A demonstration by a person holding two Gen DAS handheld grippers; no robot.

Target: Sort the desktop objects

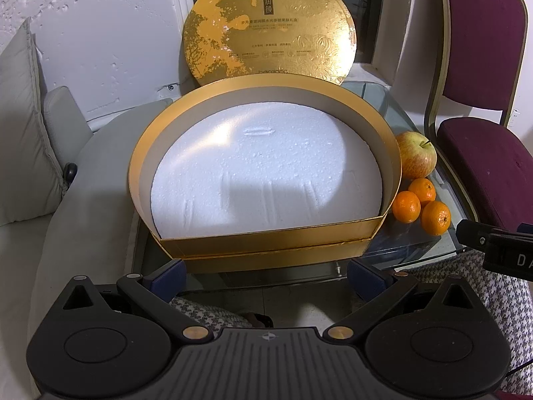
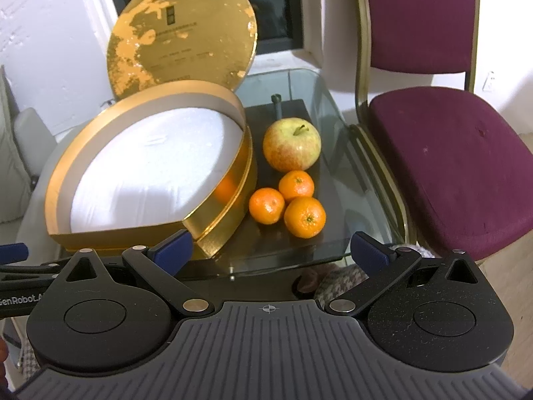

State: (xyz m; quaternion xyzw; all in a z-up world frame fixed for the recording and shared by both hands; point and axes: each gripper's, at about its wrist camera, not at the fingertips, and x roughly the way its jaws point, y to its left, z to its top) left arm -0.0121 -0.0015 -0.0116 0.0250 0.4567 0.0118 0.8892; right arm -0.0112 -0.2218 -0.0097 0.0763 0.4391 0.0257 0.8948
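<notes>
Waiting to start: gold gift box [image 1: 266, 233] sits open and empty on the glass table [image 2: 299, 83], foam liner [image 1: 266, 173] bare | apple [image 2: 291, 148] and three tangerines [image 2: 287, 205] lie just right of it, unsorted | left gripper [image 1: 266, 271] and right gripper [image 2: 271, 248] both spread wide, holding nothing | right view alone shows the table's far edge; left view alone reads the lid [image 1: 269, 26] print.

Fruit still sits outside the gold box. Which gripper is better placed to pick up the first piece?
Probably the right gripper. It is open and faces the tangerines and apple directly. The left gripper, also open, faces the gold box, with the fruit off to its right.
</notes>
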